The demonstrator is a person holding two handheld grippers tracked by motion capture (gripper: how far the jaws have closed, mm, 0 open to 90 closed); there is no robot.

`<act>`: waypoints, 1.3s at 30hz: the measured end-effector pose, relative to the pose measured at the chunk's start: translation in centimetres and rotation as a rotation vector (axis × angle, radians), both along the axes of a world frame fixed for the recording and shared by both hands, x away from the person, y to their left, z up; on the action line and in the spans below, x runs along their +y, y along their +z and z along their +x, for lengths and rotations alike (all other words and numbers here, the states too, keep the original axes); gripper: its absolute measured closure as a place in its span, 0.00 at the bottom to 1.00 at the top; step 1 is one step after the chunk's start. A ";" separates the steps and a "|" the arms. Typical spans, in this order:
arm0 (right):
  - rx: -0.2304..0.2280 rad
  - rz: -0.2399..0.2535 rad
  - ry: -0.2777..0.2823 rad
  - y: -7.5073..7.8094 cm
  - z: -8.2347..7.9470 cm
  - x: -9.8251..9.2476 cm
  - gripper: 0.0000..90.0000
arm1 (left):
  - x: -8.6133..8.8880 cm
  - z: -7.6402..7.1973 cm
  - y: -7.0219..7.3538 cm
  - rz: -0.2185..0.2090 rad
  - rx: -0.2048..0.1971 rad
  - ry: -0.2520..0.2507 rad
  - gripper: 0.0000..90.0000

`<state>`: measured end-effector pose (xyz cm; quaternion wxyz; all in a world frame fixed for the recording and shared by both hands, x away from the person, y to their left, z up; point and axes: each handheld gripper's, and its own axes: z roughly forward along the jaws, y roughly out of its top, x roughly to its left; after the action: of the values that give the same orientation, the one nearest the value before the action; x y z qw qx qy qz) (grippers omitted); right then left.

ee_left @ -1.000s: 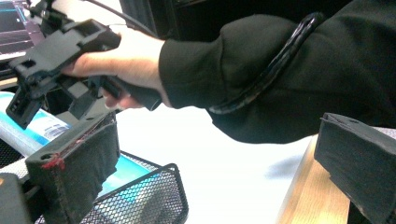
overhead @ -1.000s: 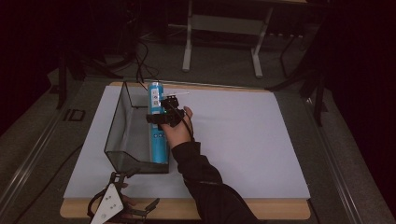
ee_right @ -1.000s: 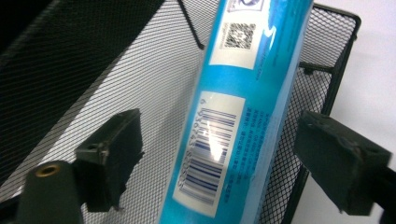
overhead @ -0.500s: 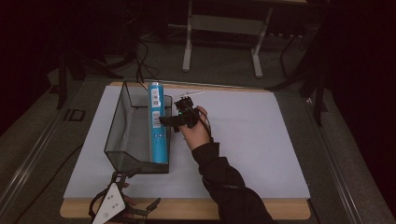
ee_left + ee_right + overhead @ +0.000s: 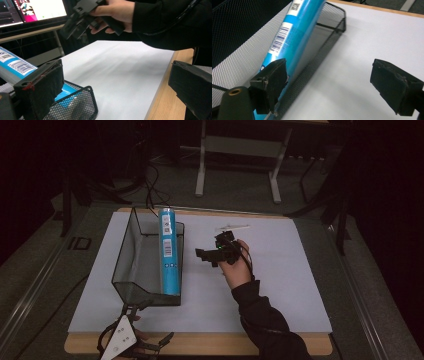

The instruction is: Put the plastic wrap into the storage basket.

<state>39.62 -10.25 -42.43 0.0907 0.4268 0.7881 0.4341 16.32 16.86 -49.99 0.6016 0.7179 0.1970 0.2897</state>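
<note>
You can't read any word or number here. The blue can (image 5: 294, 32) carries white label patches with a barcode (image 5: 278, 43) and lines of small print just beyond your right gripper's (image 5: 329, 87) left jaw, but the print is too fine and blurred to make out. From above, the same can (image 5: 168, 251) shows white labels with dark marks and a row of small squares, none legible. Past your left gripper's (image 5: 112, 92) left jaw, the can's barcode (image 5: 22, 67) shows again with no readable digits. Far beyond, a monitor (image 5: 32, 10) shows coloured graphics, with nothing you could read.
</note>
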 end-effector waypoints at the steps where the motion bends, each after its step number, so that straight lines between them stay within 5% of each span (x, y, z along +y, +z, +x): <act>1: -0.005 -0.010 -0.003 0.0 -0.1 -0.4 0.15 | 0.0 0.1 0.0 0.005 0.003 0.000 0.01; 25: -0.014 -0.011 -0.034 -2.3 -3.6 -10.4 0.16 | -0.3 0.2 -0.2 0.011 0.009 -0.002 0.01; 39: -0.043 -0.003 -0.031 -3.3 -6.1 -13.8 0.16 | -0.4 0.2 -0.2 0.014 0.010 0.000 0.01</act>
<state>33.57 -24.00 -45.72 0.1151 0.4296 0.7799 0.4403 16.50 16.49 -50.17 0.5957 0.7234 0.1978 0.2875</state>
